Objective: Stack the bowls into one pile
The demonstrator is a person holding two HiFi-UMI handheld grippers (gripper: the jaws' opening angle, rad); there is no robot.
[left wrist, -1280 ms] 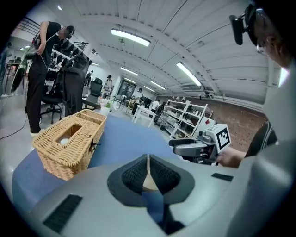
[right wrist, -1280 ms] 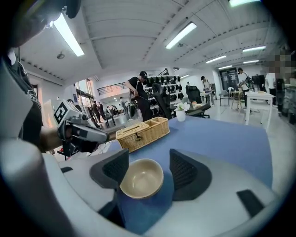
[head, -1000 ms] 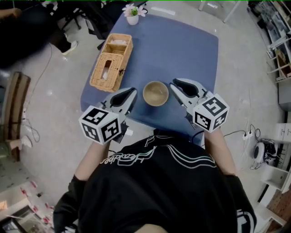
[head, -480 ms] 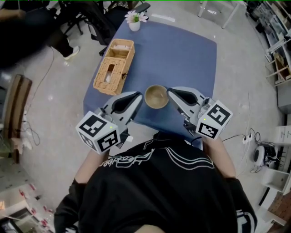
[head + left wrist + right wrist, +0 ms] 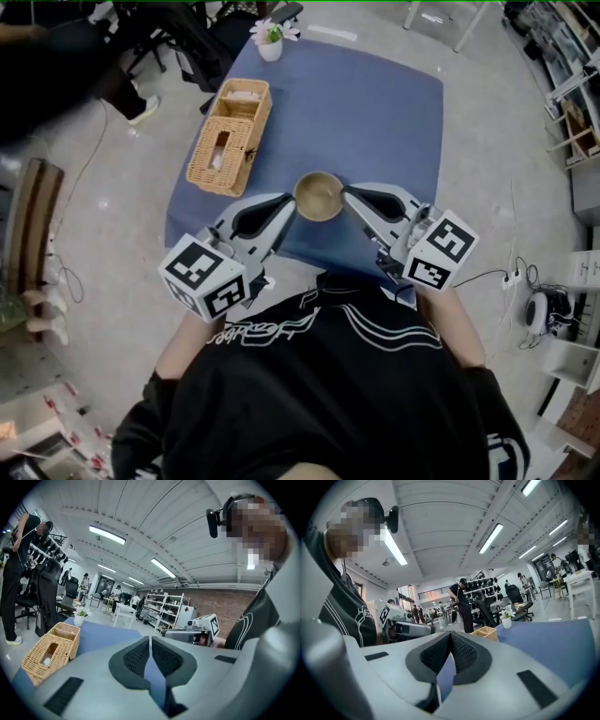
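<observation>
a blue tabletop (image 5: 375, 112) stands on a pale grey floor in a big hall with shelves, chairs and several people far off. one brown bowl (image 5: 319, 195) sits by the near edge, about midway along it. from above only one rim shows, so whether others are nested inside cannot be told.

against a second ago, both grippers have drawn in: their tips were clear of the bowl then and now flank it closely, the left gripper (image 5: 289, 200) on its left, the right gripper (image 5: 347, 190) on its right. whether either touches the rim is unclear. the bowl itself has kept its place.

both tongs have their pads pressed together with nothing between them.

counted: two grippers, each with one marker cube (image 5: 204, 277); one wicker basket (image 5: 228, 136) along the left edge; one small white pot (image 5: 270, 47) with a flower at the far left corner.

the near edge is partly covered by the grippers and the person's black shirt (image 5: 328, 394). neither gripper view shows the bowl. something pale shows through the basket's slot, too small to name.
</observation>
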